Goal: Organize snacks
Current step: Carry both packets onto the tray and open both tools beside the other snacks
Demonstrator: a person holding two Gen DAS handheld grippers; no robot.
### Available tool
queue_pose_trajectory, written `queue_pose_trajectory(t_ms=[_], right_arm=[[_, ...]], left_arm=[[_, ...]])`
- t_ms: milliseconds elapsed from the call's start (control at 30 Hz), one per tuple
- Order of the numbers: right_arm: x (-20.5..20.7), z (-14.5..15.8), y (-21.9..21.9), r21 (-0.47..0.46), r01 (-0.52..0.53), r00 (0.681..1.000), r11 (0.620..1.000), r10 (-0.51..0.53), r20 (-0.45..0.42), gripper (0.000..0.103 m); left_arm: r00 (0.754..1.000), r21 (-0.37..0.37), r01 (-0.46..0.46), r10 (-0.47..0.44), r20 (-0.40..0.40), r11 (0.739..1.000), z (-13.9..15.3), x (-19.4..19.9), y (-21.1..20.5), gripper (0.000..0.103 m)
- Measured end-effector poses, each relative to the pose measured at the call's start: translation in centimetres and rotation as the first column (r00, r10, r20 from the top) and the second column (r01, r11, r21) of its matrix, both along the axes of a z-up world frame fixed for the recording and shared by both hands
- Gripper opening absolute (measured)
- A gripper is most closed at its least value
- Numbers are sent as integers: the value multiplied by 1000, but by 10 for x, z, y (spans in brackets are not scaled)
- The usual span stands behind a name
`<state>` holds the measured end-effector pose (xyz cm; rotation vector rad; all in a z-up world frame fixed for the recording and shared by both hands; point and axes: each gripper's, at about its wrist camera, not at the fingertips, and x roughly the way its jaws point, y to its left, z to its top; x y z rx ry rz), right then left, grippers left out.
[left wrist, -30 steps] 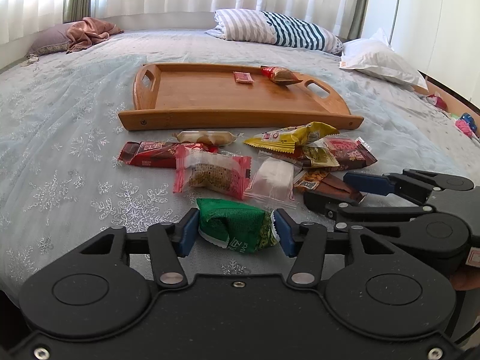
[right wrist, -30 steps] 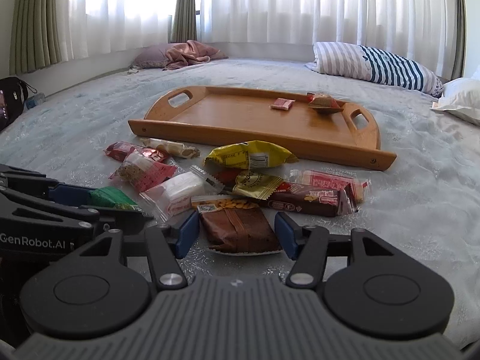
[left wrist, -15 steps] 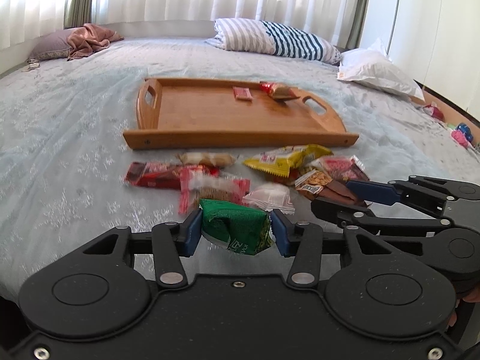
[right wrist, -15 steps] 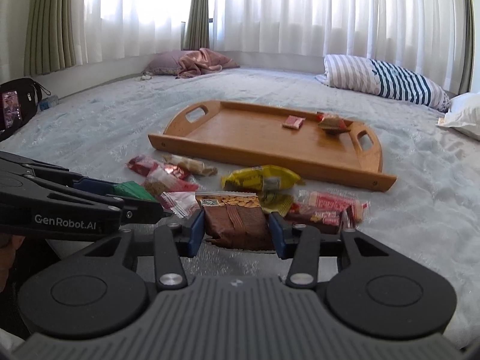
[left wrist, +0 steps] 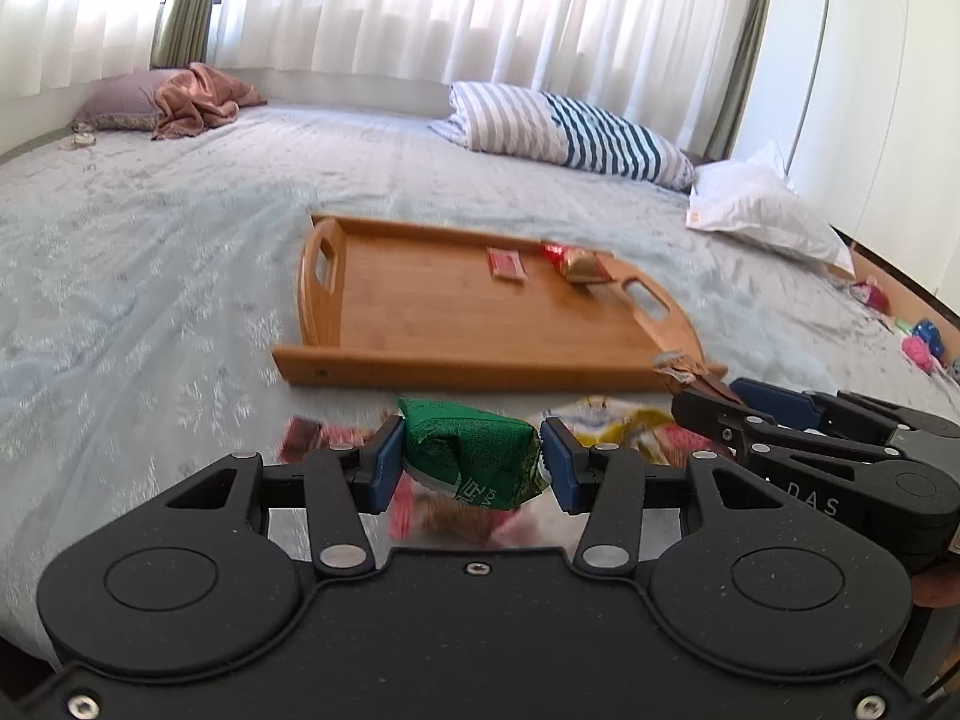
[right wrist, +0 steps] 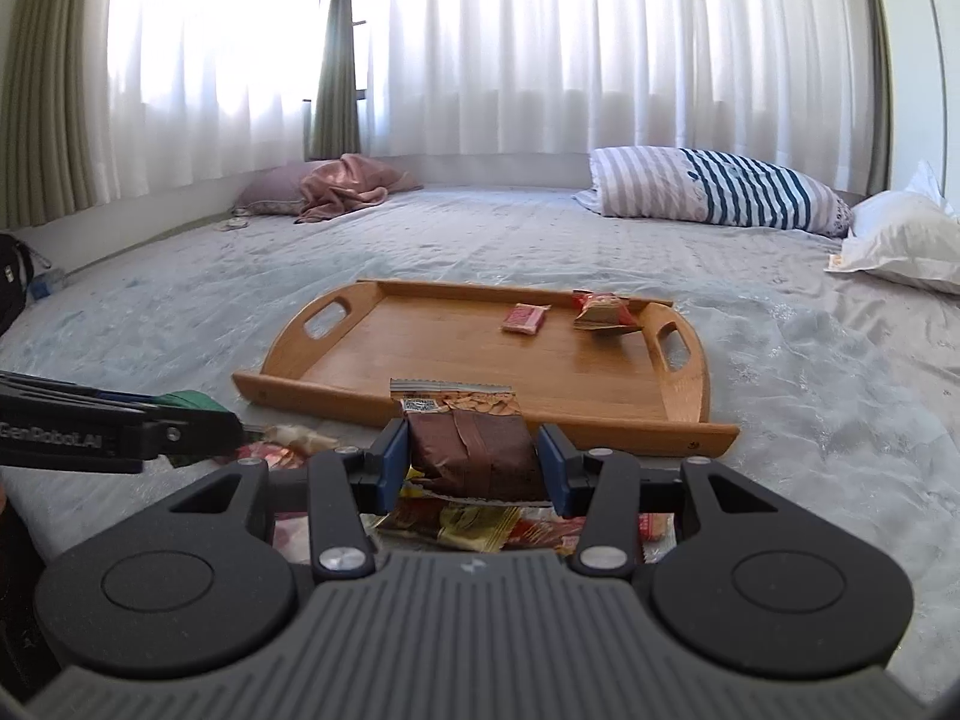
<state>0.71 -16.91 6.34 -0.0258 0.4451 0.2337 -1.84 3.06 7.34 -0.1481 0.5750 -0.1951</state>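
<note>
My left gripper is shut on a green snack packet, held above the bed. In the right wrist view my right gripper is shut on a brown snack packet, also lifted. Beyond both lies a wooden tray holding a small red packet and a red-gold wrapped snack. Several loose snacks stay on the bedspread under the grippers. The right gripper shows at the right edge of the left wrist view, the left gripper at the left of the right wrist view.
The tray sits on a pale blue bedspread. A striped pillow and a white pillow lie at the back right, a mauve pillow with a pink cloth at the back left. Curtains hang behind. Small toys lie at the right edge.
Both grippers closed on their packets and rose off the bed with them. The pile of loose snacks now sits lower in both views, and the tray looks closer.
</note>
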Motion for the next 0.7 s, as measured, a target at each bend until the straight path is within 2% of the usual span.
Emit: queue_pose_trajectory(t_ms=[367,700], right_arm=[[35,4,-4,70,40,999,997,-37,-38,50],[85,12,4,128,59,997,990,-52,-55,50]], left_arm=[[999,5,-25,25,48,1000,17,34,6,46],[997,-7,-19,20,75,1000,31,90,7,46]])
